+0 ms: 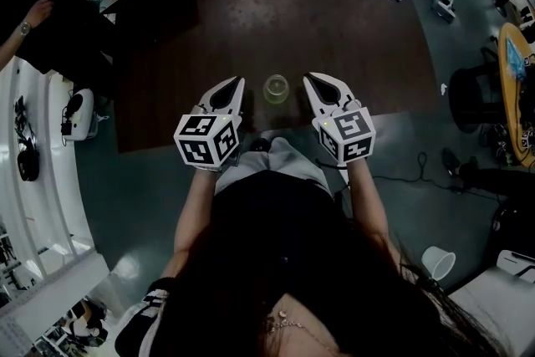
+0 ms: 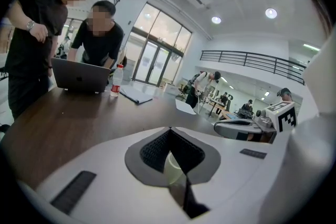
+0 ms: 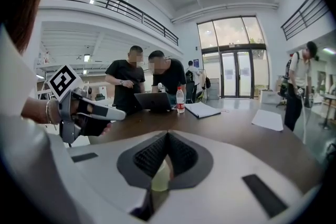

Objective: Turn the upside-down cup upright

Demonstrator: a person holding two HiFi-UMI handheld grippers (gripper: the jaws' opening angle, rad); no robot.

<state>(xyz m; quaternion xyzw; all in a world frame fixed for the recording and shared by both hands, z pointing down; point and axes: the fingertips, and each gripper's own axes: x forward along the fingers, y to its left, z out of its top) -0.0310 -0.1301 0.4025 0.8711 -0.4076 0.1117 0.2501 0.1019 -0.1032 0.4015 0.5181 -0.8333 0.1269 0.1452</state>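
Small clear yellowish cup on dark wooden worktop between left tool and right tool, both pressed together, empty.

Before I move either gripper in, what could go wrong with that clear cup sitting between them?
1. The left gripper and the right gripper are both shut. Pushed by closed tips, the clear cup would probably skid or topple rather than be gripped.
2. The cup sits fairly near the table's near edge, so a knock toward you might send it off.

Pale translucent cup standing on dark table, near front edge.
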